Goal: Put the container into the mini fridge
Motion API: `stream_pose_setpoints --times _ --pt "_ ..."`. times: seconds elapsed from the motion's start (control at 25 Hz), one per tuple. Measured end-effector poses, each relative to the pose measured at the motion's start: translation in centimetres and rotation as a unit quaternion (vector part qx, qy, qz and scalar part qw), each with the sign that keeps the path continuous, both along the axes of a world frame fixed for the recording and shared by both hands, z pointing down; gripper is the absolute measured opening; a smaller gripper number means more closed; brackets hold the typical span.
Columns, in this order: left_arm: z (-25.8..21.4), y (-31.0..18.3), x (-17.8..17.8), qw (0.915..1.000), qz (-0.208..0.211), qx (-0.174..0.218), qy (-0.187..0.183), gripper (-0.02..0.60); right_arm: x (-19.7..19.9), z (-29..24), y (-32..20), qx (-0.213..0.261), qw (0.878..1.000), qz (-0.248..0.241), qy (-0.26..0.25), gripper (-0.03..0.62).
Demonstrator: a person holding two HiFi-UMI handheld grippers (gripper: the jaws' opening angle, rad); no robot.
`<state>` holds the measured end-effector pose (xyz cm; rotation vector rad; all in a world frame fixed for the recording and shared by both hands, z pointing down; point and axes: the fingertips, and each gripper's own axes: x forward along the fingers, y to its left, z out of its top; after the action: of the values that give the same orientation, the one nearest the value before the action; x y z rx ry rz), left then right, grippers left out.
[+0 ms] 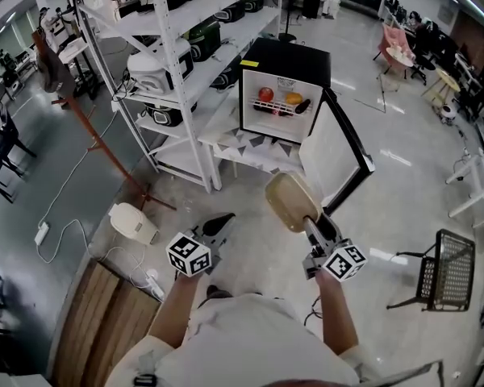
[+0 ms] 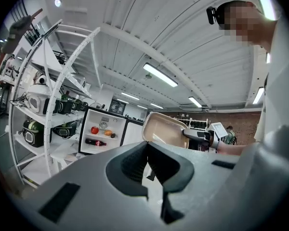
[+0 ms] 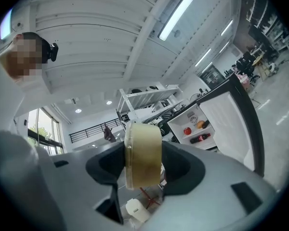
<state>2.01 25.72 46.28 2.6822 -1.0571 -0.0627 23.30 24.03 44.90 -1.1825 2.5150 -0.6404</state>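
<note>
In the wide hall the mini fridge (image 1: 281,95) stands open on a low surface (image 1: 250,153). Carrying is the step in hand: the right gripper (image 1: 308,218) has its fingers pinching the container (image 1: 291,201) in the air, well apart from the fridge. The left gripper (image 1: 222,224) has its fingers pressed together, empty. Next, I think, the container must go forward, through the doorway and onto a free shelf.

The container (image 1: 289,201), a shallow beige tub with rounded corners, stands on edge, clamped between the fingers (image 3: 181,166) of the right gripper (image 1: 310,226) and jutting out past their tips. The mini fridge (image 1: 284,95), black with a white inside, stands well beyond those fingertips, its door (image 1: 339,147) swung wide open, well apart from the container.
</note>
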Motion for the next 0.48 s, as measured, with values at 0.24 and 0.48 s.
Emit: stream_pose_setpoints --times 0.24,0.48 --pt "0.6 -0.5 0.7 1.0000 -0.007 -0.002 -0.002 0.005 1.1 0.0 -0.6 0.003 1.000 -0.010 0.007 0.229" --pt "0.3 -2.1 1.4 0.9999 -0.007 0.007 -0.003 0.005 1.7 0.8 -2.1 -0.004 1.000 -0.007 -0.003 0.229"
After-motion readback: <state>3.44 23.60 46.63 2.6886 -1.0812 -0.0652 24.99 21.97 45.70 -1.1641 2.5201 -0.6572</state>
